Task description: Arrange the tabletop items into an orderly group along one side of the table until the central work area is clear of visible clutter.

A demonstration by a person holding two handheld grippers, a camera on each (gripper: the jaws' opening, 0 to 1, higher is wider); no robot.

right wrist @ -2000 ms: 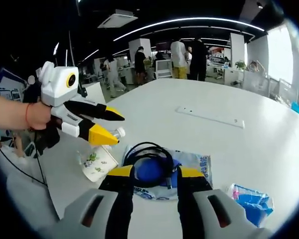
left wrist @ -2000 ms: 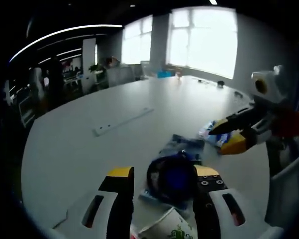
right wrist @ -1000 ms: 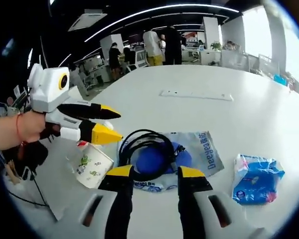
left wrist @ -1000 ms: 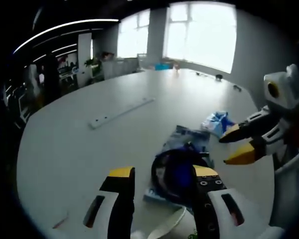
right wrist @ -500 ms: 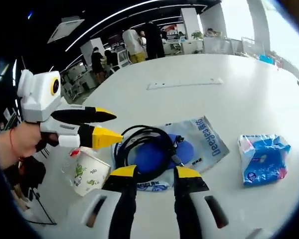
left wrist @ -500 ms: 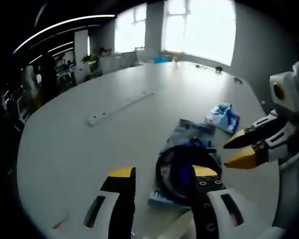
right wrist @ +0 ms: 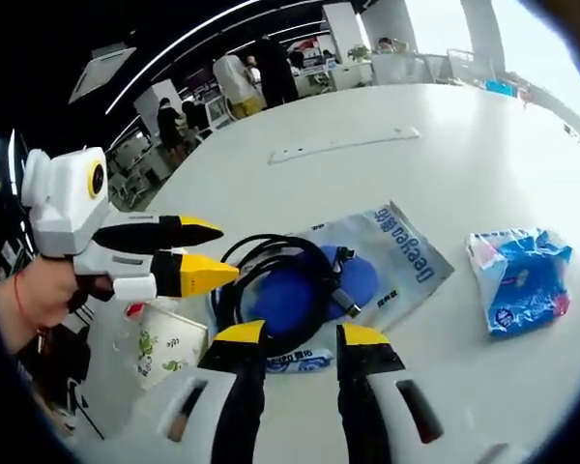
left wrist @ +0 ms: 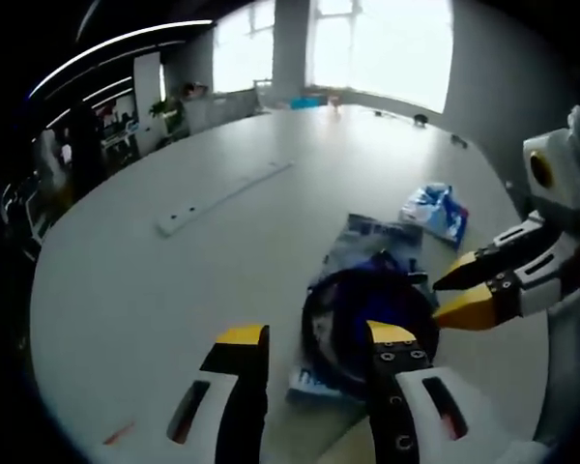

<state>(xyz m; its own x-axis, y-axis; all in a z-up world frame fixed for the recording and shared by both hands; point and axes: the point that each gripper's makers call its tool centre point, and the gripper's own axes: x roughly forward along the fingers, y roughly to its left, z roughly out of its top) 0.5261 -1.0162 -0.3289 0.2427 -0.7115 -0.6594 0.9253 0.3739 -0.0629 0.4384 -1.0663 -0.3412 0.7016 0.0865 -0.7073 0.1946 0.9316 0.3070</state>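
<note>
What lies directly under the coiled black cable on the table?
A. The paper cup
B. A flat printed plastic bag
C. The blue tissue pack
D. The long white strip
B: the black cable rests on the flat printed plastic bag, with the tissue pack and paper cup apart.

Bare table [right wrist: 435, 164] lies open beyond the cable coil [right wrist: 271, 290]; paper cup [right wrist: 164, 350] crowds its left.

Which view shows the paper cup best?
The right gripper view: the paper cup stands whole beside the coiled cable, below the left claw. In the left gripper view, a pale sliver at the bottom edge may be its rim.
</note>
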